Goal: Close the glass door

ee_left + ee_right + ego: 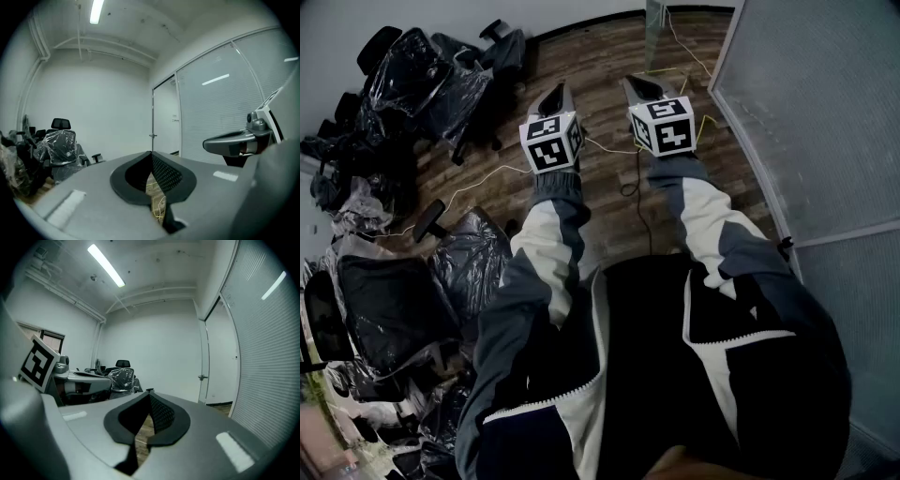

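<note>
Chairs (412, 84) stand left, glass wall (825, 112) right (glass door (166, 117) ahead, between them).

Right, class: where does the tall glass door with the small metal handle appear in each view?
Head view: glass door, probably the greenish pane at the top edge, right of centre.
Left gripper view: glass door at the centre.
Right gripper view: glass door right of centre.
Shared landmark: the ribbed frosted glass wall beside it.

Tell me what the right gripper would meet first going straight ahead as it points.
Nothing nearby. The right gripper, shut and empty, points across open floor at the far wall, between the wrapped chair and the door handle. Probably that wall first, though depth is unclear.
</note>
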`<control>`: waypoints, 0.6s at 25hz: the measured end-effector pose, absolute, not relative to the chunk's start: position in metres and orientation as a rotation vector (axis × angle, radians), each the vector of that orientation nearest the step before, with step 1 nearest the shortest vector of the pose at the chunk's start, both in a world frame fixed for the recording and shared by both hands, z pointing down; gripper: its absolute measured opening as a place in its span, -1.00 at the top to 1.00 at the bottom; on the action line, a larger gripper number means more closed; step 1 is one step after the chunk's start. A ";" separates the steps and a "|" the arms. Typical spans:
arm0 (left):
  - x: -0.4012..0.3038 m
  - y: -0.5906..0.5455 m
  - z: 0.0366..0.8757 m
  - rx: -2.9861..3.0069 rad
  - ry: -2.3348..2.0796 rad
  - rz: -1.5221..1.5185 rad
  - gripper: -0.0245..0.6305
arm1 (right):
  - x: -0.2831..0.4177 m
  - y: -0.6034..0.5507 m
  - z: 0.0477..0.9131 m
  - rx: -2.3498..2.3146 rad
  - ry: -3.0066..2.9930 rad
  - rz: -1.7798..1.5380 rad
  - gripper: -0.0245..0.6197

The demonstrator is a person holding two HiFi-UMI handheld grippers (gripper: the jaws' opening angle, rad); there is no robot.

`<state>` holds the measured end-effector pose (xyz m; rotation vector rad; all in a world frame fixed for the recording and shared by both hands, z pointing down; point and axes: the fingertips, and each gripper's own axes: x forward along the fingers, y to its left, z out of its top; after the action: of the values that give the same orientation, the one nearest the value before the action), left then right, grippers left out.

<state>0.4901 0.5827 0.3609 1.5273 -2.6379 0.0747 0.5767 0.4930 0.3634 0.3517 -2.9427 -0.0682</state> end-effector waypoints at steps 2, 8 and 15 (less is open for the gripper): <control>0.491 0.585 0.359 1.530 -2.640 0.055 0.91 | 0.577 0.495 0.363 0.352 -2.946 -0.074 0.92; 0.492 0.592 0.352 1.538 -2.653 0.020 0.91 | 0.575 0.503 0.365 0.339 -2.946 -0.066 0.92; 0.491 0.594 0.359 1.550 -2.636 0.022 0.91 | 0.569 0.512 0.367 0.306 -2.962 -0.052 0.91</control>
<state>0.4911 0.5941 0.3585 1.5499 -2.6358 0.0221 0.5688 0.5120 0.3674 0.3058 -2.9615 -0.0518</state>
